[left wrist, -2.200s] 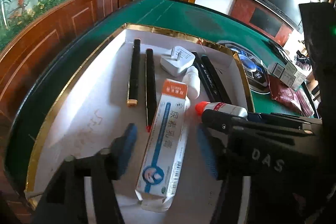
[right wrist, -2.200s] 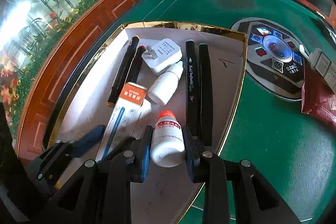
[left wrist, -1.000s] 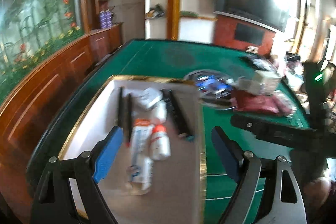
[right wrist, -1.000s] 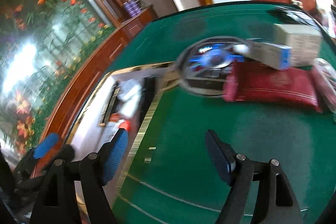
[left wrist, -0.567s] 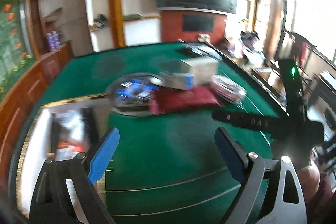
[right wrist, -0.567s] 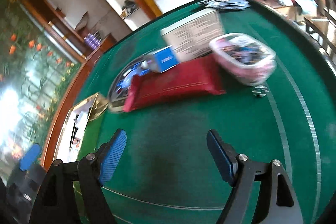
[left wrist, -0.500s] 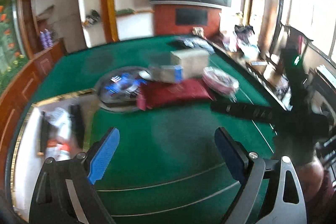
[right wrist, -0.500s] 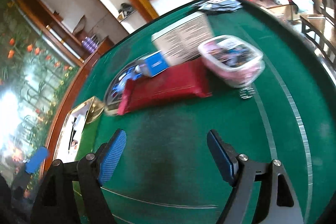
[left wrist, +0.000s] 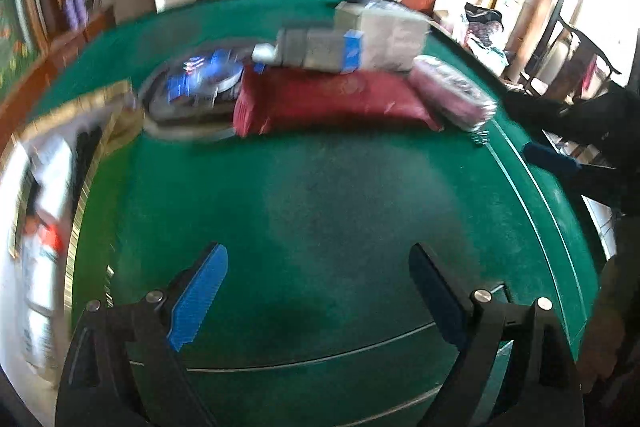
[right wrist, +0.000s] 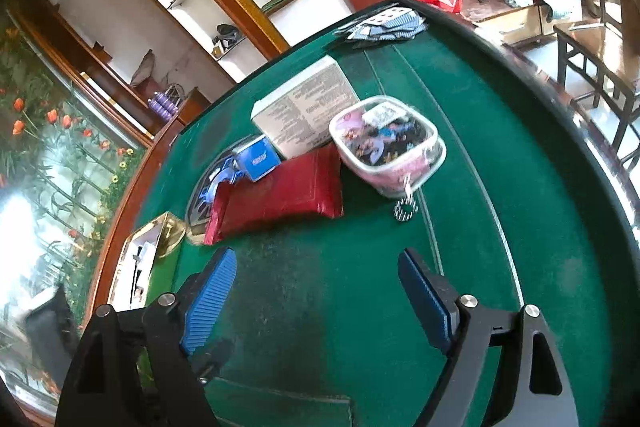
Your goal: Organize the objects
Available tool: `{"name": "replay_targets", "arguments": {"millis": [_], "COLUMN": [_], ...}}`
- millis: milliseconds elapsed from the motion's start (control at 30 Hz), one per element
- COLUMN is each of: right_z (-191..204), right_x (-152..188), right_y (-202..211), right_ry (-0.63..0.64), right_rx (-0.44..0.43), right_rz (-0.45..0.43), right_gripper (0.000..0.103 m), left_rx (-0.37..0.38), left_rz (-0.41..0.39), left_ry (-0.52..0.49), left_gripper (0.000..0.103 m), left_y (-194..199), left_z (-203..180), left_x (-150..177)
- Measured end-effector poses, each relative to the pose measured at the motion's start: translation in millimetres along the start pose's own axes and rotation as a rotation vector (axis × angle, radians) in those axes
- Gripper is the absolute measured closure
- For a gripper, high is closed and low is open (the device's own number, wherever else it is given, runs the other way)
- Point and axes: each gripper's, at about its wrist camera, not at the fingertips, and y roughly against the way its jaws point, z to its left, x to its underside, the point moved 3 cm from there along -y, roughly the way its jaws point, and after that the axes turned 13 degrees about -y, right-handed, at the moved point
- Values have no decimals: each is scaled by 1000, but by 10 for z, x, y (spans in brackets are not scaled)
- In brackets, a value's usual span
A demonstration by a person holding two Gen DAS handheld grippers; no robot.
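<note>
A gold-rimmed white tray [left wrist: 108,99] lies at the left edge of the left wrist view. It holds blurred items, among them a white bottle with a red cap [left wrist: 44,235]. My left gripper [left wrist: 316,255] is open over bare green felt [left wrist: 320,195], well to the right of the tray, with nothing between its blue pads. My right gripper [right wrist: 316,255] is also over bare felt; its jaws are opening and hold nothing. In the right wrist view the tray [right wrist: 168,227] is small at the far left.
Beyond both grippers lie a red pouch [right wrist: 280,195], a clear tub with pink contents [right wrist: 384,147], a blue-ended box [right wrist: 258,155], a large pale box [right wrist: 304,111] and a small metal bead cluster [right wrist: 405,211]. A round control panel [left wrist: 192,95] sits beside the tray.
Both grippers have left the tray and swung right across the felt. The right one let go of the white bottle, which stays in the tray. Both jaws have widened.
</note>
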Motion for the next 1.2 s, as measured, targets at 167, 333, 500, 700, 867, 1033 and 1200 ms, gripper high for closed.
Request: {"name": "replay_targets", "arguments": {"millis": [167,333,500,700,867,1033,1200], "right_z": [86,271,617,892,786,697,489], "right_x": [-156,-264,-507,-729,-641,-675,-814], "right_y": [-58,-226,-456,-626,-834,-1001,-885], "right_ry": [-3,31,50,103,147,93,-25], "right_rx": [20,24,-6,-33,37,0,-75], "right_rz": [-13,-9,-34,-108,-62,25,36], "right_gripper": [15,14,14,11,9,9,9], "left_rx": [24,46,32,6,-59,-75,-36], "left_rz": [-14,-34,-44,-55,-42,-35,-64], "left_ry": [59,51,49,43,23,19,51], "left_gripper": [10,0,0,0,0,0,1], "left_y": [-51,-83,-84,-107,-158,-179,-146], "left_z": [155,149,148,153,112,112,166], "left_x": [36,38,6,4,-26,-43,-25]}}
